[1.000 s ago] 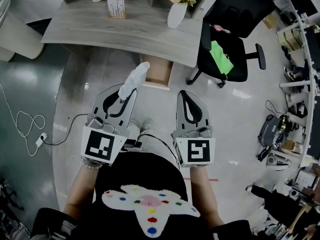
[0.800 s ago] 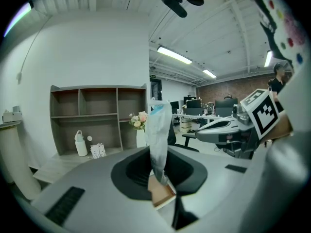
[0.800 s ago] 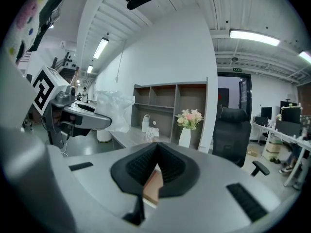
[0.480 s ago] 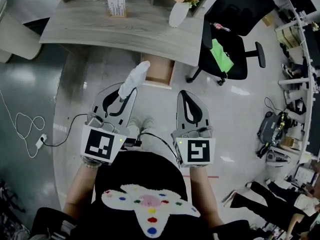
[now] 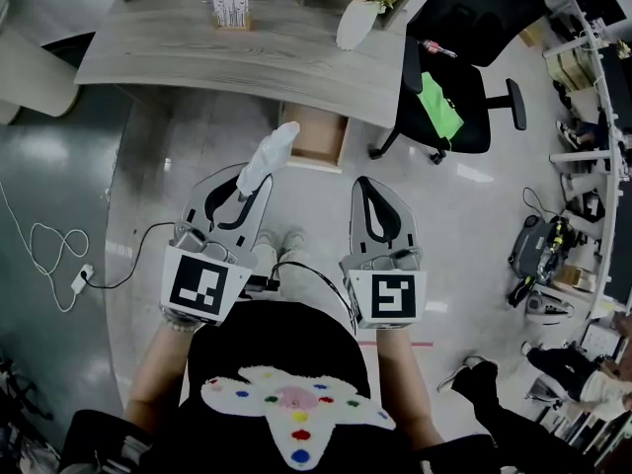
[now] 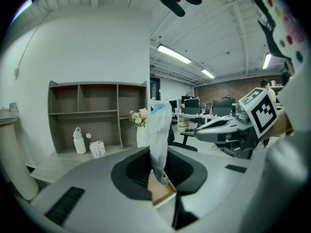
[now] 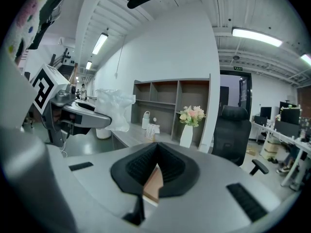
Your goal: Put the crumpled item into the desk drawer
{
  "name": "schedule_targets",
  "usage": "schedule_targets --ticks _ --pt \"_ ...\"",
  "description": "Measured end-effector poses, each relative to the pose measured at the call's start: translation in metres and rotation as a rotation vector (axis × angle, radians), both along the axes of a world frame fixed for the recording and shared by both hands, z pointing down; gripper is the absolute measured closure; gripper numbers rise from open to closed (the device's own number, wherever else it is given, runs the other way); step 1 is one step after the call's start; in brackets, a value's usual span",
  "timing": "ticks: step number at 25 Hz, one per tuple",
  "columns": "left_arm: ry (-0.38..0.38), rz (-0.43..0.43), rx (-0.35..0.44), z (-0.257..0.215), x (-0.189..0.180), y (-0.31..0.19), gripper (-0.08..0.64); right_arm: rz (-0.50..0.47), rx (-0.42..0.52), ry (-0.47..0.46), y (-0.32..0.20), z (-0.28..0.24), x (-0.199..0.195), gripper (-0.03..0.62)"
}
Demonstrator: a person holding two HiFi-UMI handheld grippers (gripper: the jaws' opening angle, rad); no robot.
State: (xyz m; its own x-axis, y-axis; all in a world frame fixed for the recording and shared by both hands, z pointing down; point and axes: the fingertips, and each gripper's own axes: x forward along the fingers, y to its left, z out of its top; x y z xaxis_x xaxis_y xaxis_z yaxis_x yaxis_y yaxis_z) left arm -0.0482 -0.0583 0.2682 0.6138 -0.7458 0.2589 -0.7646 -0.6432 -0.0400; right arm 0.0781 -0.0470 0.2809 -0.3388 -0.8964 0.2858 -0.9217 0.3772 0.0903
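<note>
- Crumpled item (image 5: pixel 267 154): a pale, whitish, half-translucent bundle of wrinkled film, longer than it is wide; its lower end is pinched to a narrow twist and its upper part puffs out in loose creases; in the left gripper view (image 6: pixel 158 127) it stands up out of the jaws with a faint bluish tint at its top; in the right gripper view (image 7: pixel 114 109) it shows as a puffy white mass beyond the other tool's tip
- left gripper (image 5: pixel 244 194): jaws drawn in to a narrow gap and clamped on the item's lower end, so that the item is held in the air in front of the person; the item juts forward and away from the body
- right gripper (image 5: pixel 364 186): just beside the left one, level with it; its jaws (image 7: pixel 156 152) are pressed together with nothing between them
- drawer (image 5: pixel 316 138): pulled out from under the desk, wooden inside, beyond both tools; in the head view the item's far tip lies over the drawer's left front corner, and how high above it cannot be told
- desk (image 5: pixel 247 62): grey wood-grain top; a small printed carton (image 5: pixel 230 6) and a white vase of flowers (image 5: pixel 355 23) stand on it, well apart
- office chair (image 5: pixel 449 92): black, to the right of the desk, a green thing (image 5: pixel 437 112) on its seat
</note>
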Motion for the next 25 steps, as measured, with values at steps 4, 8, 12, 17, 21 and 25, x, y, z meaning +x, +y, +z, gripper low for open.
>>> schedule_targets --ticks 4,8,12,17,21,25 --pt "-0.002 0.002 -0.017 0.007 -0.002 -0.002 0.494 0.000 -0.007 0.006 -0.002 0.004 -0.002 0.588" --pt "-0.010 0.009 -0.023 0.012 -0.002 -0.003 0.494 -0.001 -0.016 0.006 -0.004 0.010 -0.003 0.588" --pt "-0.010 0.007 -0.036 0.019 -0.004 -0.005 0.494 0.003 -0.030 0.002 -0.007 0.018 -0.006 0.588" --pt "-0.025 0.017 -0.055 0.031 -0.003 -0.005 0.494 0.001 -0.041 0.004 -0.008 0.028 -0.006 0.588" --pt "-0.032 0.026 -0.069 0.042 0.000 -0.007 0.494 -0.005 -0.064 0.011 -0.012 0.043 -0.005 0.588" --pt "-0.060 0.040 -0.088 0.057 0.002 -0.005 0.494 -0.036 -0.065 0.037 -0.015 0.055 -0.004 0.588"
